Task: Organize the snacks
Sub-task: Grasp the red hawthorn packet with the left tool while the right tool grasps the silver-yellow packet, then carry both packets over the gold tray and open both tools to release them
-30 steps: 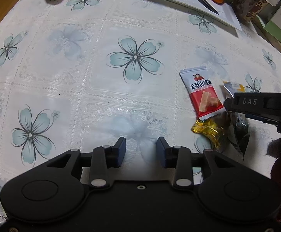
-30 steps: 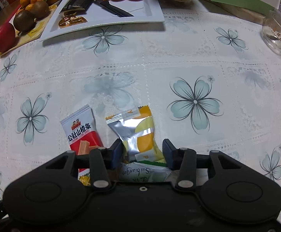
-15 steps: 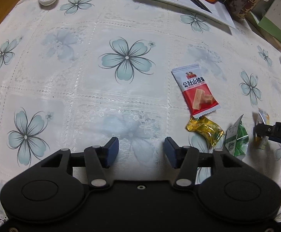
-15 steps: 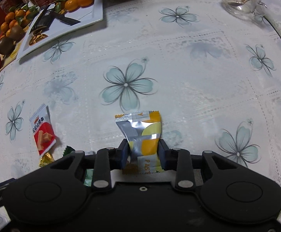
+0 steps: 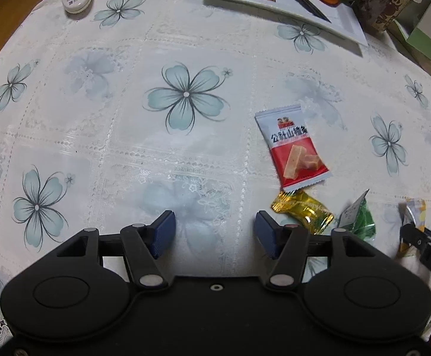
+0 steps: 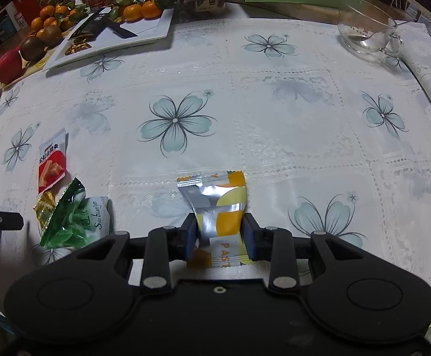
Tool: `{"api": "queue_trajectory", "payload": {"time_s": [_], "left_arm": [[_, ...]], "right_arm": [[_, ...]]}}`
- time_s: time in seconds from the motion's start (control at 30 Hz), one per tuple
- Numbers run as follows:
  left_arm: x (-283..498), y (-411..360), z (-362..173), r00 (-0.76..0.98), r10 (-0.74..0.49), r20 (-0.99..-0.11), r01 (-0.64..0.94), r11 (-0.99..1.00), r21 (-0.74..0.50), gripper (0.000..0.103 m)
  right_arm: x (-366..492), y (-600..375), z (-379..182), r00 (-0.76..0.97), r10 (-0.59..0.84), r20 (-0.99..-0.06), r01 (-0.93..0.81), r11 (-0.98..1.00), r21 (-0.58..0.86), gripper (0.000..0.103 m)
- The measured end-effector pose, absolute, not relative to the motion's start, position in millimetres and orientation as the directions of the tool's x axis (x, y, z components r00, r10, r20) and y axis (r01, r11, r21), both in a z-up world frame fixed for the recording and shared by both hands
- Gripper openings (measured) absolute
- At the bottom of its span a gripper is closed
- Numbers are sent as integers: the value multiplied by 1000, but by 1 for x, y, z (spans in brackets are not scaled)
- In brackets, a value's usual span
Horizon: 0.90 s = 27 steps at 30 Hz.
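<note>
Pastry packet (image 6: 220, 207), silver and orange-yellow, sat clamped between the 2 blue pads of my right gripper (image 6: 219, 234), its crimped top edge pointing away from me and its printed lower end tucked back under the gripper body. The packet's free end hung just over the flowered tablecloth (image 6: 275, 112); whether it touched the cloth I could not tell. My left gripper (image 5: 214, 231) hovered with its pads spread wide and nothing between them, only cloth below.

Off to the left of my right gripper lay 3 more snacks in a loose cluster: a green Subiangao packet (image 6: 73, 222) nearest, a gold-wrapped candy (image 6: 44, 207) just beside it, and a red-and-white hawthorn strip packet (image 6: 52, 160) beyond, touching the candy's end. From the left wrist view the same 3 lay ahead and to the right of my open left pads, the hawthorn packet (image 5: 294, 146) farthest, the gold candy (image 5: 303, 212) just off the right pad, the green packet (image 5: 356, 222) beside it.

At the far edge stood a white rectangular plate (image 6: 144, 34) with tangerines (image 6: 141, 10), and a glass bowl (image 6: 367, 34) to the right.
</note>
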<state>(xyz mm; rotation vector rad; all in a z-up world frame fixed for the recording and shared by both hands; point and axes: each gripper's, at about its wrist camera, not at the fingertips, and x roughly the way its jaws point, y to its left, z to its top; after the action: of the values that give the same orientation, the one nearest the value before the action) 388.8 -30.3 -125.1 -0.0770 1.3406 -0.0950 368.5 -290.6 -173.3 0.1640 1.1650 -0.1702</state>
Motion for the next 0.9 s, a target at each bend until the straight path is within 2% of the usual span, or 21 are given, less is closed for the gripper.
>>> {"api": "queue_trajectory", "payload": {"time_s": [0.23,0.33,0.6,0.9], "left_arm": [[412,-58,-106,264,-116,-957,24,993,-114,62],[425,-73,-110,258,-96,-961,24,995,-93,62],[445,-93,-125,232,-78,-969,1,997,-80,62],[452,-110,-139,208,2,-978,-43,999,-7,62]], "right_arm": [[362,-309,-169,357,10,-934,302,945,126,32],[357,-311,-167,339,-1,-941,315,943,112,32],[351,-324,-154,351,60,-935,348,918,190,32],[346,-337,-143,359,116,-926,360,898,252,33]]}}
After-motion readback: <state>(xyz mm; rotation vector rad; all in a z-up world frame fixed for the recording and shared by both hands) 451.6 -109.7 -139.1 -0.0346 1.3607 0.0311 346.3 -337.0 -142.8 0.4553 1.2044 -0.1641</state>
